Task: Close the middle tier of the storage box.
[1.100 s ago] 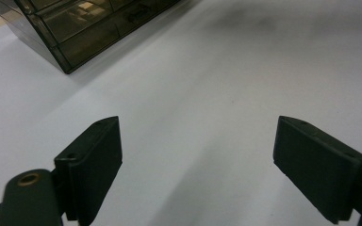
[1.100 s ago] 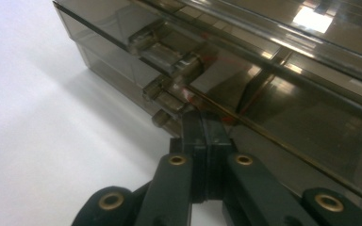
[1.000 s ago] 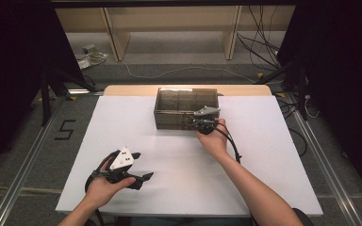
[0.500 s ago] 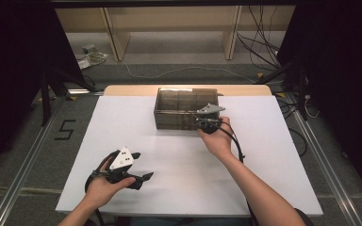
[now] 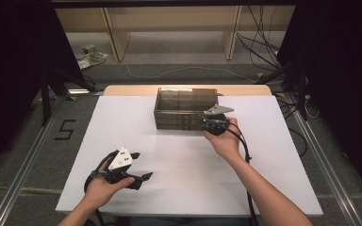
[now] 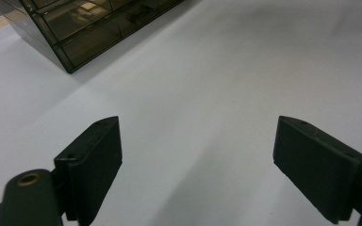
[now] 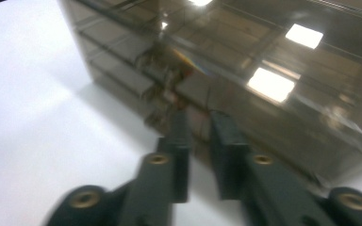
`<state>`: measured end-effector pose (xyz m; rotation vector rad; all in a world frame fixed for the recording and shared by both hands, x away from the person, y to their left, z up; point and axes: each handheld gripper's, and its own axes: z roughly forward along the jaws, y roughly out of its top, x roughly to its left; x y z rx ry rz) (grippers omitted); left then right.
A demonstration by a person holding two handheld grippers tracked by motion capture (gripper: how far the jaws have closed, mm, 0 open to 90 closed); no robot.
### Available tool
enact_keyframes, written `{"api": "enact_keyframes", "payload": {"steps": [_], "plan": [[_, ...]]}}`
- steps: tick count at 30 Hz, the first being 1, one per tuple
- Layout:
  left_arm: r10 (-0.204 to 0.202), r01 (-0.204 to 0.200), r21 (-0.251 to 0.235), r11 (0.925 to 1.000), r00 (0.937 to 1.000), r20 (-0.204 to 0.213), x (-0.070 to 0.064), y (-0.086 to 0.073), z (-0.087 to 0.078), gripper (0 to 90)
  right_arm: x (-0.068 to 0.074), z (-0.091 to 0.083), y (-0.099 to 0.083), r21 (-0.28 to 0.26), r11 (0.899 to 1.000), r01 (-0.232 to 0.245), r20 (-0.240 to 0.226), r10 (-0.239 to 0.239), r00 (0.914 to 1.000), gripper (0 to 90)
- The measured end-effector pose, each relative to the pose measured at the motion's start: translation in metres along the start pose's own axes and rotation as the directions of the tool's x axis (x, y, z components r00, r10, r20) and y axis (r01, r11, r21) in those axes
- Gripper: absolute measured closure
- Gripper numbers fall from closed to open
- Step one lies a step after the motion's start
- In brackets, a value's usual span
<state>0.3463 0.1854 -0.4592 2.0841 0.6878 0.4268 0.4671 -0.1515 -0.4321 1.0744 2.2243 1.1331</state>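
your right gripper (image 5: 213, 123) (jaws nearly closed, a narrow gap, nothing held) meets the box (image 5: 184, 107) front at the table's (image 5: 273, 141) 12 o'clock. pushing risks sliding it. left gripper (image 5: 139, 178) idles wide at 7 o'clock.

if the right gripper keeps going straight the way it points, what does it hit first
Most likely the front wall of the smoky transparent drawer box. The right gripper, jaws nearly closed, points right at it; whether it touches already is unclear, since the view is blurred.

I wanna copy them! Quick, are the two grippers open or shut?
Left gripper: open, holding nothing, over the white table.
Right gripper: jaws nearly shut at the smoky drawer box; any grip cannot be told.
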Motion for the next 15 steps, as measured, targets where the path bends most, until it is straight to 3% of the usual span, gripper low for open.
{"api": "enact_keyframes", "payload": {"steps": [2,5,9,13,15], "plan": [[0.001,-0.001,0.002,1.0,1.0,0.0,0.0,0.0,0.0,16.0,-0.001,-0.019,-0.01,-0.01,1.0,-0.01,-0.054,0.009,0.9985,58.9],[-0.006,0.006,0.001,1.0,1.0,0.0,0.0,0.0,0.0,16.0,0.0,-0.05,-0.03,-0.036,0.999,0.009,-0.106,-0.013,0.9942,43.9],[-0.013,0.013,-0.002,0.9999,0.9999,-0.009,0.001,0.0,0.001,16.0,0.003,-0.085,-0.062,-0.069,0.997,0.03,-0.183,-0.042,0.9822,32.0],[-0.021,0.021,-0.001,0.9998,0.9997,-0.009,0.002,0.0,0.0,16.0,0.007,-0.1,-0.085,-0.052,0.998,0.029,-0.224,-0.04,0.9736,26.2],[-0.022,0.022,0.001,0.9998,0.9997,-0.009,0.002,0.0,0.001,15.9,0.008,-0.101,-0.089,-0.04,0.999,0.033,-0.222,-0.041,0.9743,25.2]]}}
